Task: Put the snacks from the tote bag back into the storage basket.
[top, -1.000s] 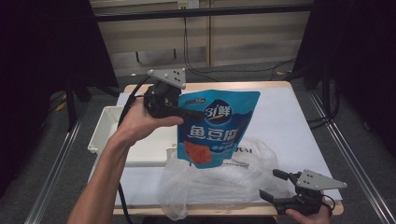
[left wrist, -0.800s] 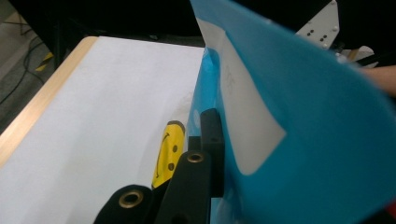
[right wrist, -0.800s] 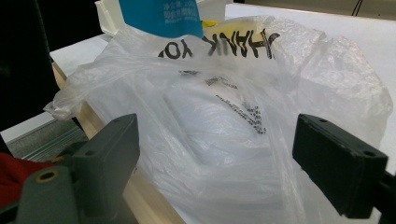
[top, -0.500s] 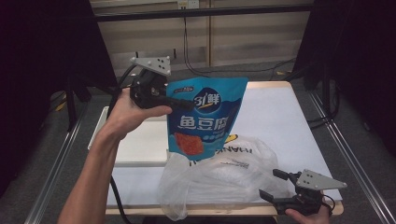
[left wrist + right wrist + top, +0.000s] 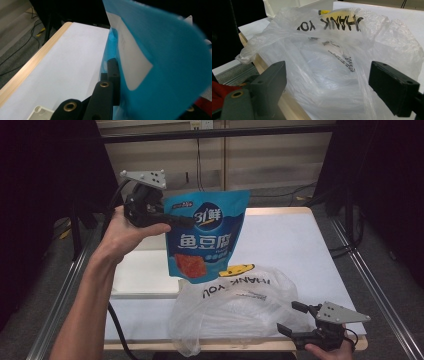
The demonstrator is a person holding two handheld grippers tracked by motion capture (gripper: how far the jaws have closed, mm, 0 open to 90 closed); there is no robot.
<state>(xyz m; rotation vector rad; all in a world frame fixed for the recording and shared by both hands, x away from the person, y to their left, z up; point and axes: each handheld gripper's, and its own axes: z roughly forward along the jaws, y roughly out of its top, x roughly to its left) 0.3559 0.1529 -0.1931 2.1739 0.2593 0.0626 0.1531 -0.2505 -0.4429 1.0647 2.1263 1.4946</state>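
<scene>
Blue pouch (image 5: 206,236) hangs upright above the table (image 5: 300,245), pinched at its top edge by the left gripper (image 5: 186,222). At 5 o'clock, the right gripper (image 5: 296,318) gapes wide, touching the plastic bag (image 5: 235,312).

Lab-type recording setup: white table (image 5: 300,245) with wood edge, metal frame rails (image 5: 372,285) along both sides, black curtains (image 5: 45,180) left and right, blinds (image 5: 270,155) behind, loose cables (image 5: 295,195) on grey floor.
</scene>
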